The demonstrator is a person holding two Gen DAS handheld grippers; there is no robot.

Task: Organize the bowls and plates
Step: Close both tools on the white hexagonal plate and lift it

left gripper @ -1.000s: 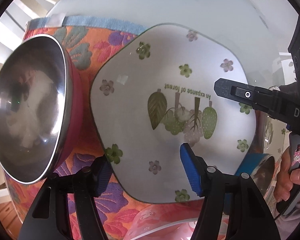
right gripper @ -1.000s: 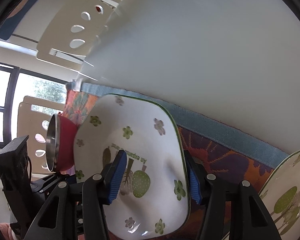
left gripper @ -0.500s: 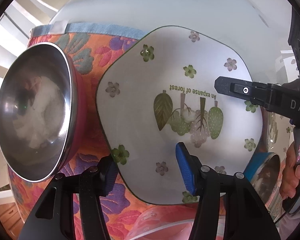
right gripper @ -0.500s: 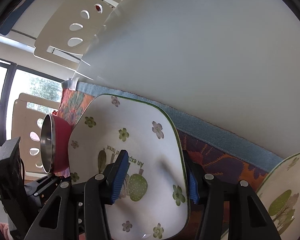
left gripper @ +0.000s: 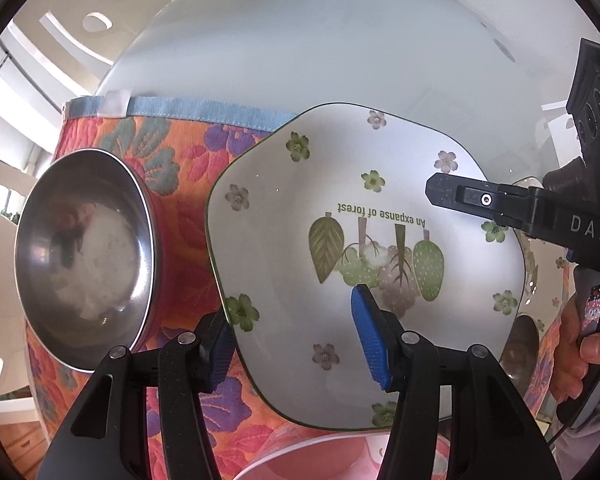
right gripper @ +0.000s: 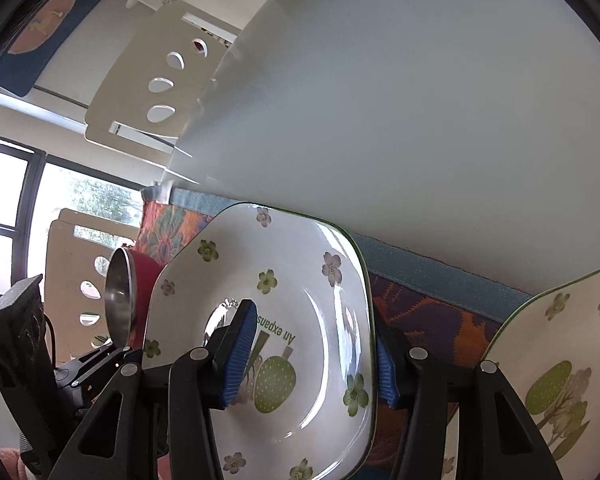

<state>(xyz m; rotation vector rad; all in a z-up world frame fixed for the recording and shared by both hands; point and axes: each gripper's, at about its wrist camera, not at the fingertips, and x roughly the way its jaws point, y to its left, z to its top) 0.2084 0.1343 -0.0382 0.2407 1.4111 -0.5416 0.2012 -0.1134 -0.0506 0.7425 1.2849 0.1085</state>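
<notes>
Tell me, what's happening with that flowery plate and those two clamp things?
A person holds a gripper in each hand, and both grip one white floral plate by opposite edges: the left gripper and the right gripper. The plate hangs tilted above a flowered cloth. A red steel-lined bowl sits beside it, and a second floral plate lies to the right.

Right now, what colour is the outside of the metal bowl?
Red, on the bowl; the right wrist view shows it best.

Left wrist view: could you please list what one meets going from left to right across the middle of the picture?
Steel bowl with a red outside → flowered orange cloth → white plate printed with leaves → black right gripper reaching in → hand on its handle.
</notes>
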